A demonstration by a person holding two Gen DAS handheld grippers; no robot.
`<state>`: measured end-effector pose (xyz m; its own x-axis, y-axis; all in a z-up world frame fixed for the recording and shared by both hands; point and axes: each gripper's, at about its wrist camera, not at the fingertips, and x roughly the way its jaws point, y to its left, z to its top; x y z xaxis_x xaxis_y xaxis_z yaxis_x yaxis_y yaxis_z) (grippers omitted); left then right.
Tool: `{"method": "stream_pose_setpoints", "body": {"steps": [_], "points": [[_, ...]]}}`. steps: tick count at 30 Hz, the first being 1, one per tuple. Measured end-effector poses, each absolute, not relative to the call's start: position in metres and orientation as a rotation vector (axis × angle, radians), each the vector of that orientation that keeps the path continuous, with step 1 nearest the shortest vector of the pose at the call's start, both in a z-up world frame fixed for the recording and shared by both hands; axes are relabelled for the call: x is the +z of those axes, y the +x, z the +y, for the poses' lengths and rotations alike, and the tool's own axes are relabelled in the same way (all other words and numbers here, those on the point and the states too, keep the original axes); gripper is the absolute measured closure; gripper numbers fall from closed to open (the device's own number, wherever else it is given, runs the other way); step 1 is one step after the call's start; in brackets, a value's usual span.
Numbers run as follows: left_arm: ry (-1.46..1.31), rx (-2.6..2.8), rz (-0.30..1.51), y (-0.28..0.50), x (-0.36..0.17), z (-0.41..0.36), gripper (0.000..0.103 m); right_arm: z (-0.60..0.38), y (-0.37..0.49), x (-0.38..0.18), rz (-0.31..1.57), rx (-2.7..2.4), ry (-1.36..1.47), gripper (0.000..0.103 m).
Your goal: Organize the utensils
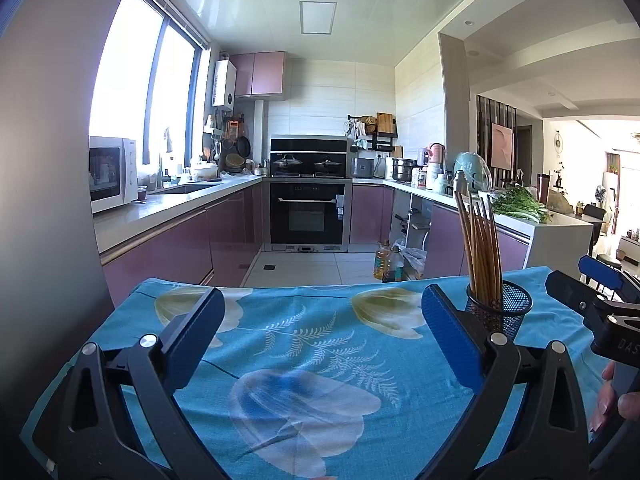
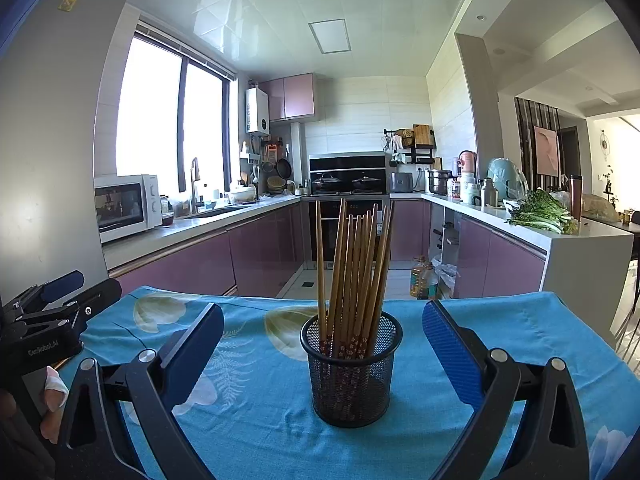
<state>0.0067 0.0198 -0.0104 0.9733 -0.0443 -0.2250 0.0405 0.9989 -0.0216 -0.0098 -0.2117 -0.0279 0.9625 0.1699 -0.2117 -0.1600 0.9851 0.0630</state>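
A black mesh cup [image 2: 352,376] stands on the blue flowered tablecloth [image 2: 256,416], holding several brown chopsticks [image 2: 352,272] that lean upright. My right gripper [image 2: 323,344] is open, its blue pads [image 2: 452,356] on either side of the cup, a little in front of it and apart from it. In the left wrist view the same cup [image 1: 505,312] with the chopsticks [image 1: 480,248] sits behind the right pad. My left gripper [image 1: 323,328] is open over bare cloth [image 1: 304,360], with nothing between its fingers.
Beyond the table's far edge lies a kitchen with pink cabinets [image 2: 256,252], an oven [image 1: 307,216] and oil bottles [image 2: 423,280] on the floor. The other gripper shows at the right edge [image 1: 600,300] and at the left edge [image 2: 52,312], each held by a hand.
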Motion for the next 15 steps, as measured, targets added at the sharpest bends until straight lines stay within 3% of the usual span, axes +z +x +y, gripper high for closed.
{"method": "stream_pose_setpoints", "body": {"steps": [15], "points": [[-0.021,-0.044,0.230,0.0063,-0.0105,0.0195,0.006,-0.2123,-0.0099,-0.0280,0.219,0.166,0.047,0.007]]}}
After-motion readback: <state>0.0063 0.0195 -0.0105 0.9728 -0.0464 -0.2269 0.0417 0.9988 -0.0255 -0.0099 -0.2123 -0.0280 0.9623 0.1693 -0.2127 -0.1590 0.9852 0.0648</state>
